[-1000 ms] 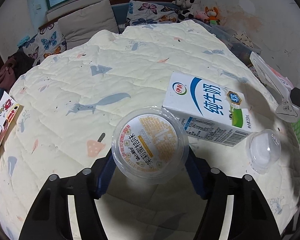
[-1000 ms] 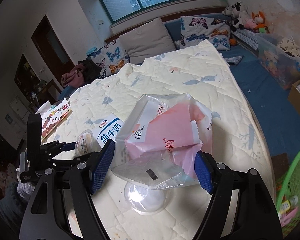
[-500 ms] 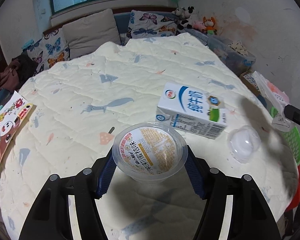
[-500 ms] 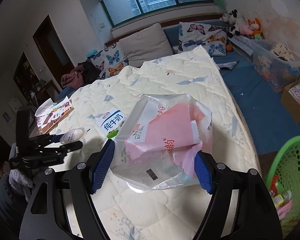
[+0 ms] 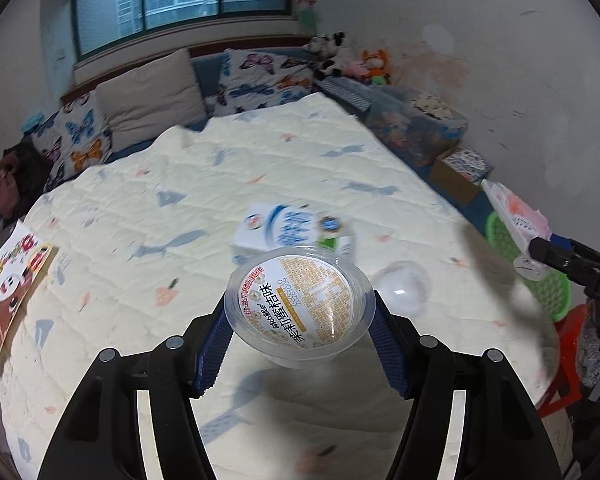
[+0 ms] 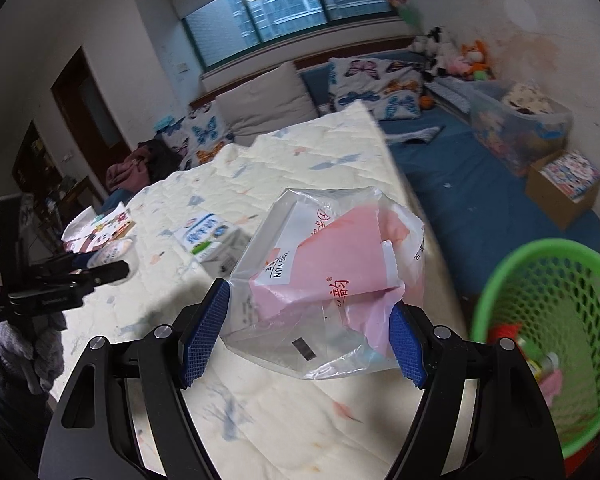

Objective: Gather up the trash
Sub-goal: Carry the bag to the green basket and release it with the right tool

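**Trash held in both grippers above the bed**

Left gripper (image 5: 300, 334): blue pads pinching a clear plastic cup (image 5: 298, 312) by its sides; printed foil lid facing the camera; cup lifted clear of the quilt (image 5: 204, 184), its shadow on the fabric below.

Right gripper (image 6: 306, 334): pads pressed against a clear plastic bag (image 6: 324, 292) with pink and white wrapping inside; bag bulging between the pads, held above the bed's near corner.

Milk carton (image 5: 290, 230): white and blue, lying on its side on the quilt, just behind the cup in the left wrist view; blurred.

Clear dome lid (image 5: 402, 292): on the quilt, near the carton, to the right of the cup.

Green basket (image 6: 548, 336): mesh-walled, on the floor beside the bed, to the right of the bag; several items inside, too blurred to name.

Picture book (image 5: 10, 288): on the quilt's left edge, cartoon cover up.

Pillows (image 5: 152, 96): butterfly-print and plain beige, along the far end of the bed under the window.

Gloved hand (image 6: 30, 344): grey knit, gripping the left tool's handle, seen in the right wrist view.
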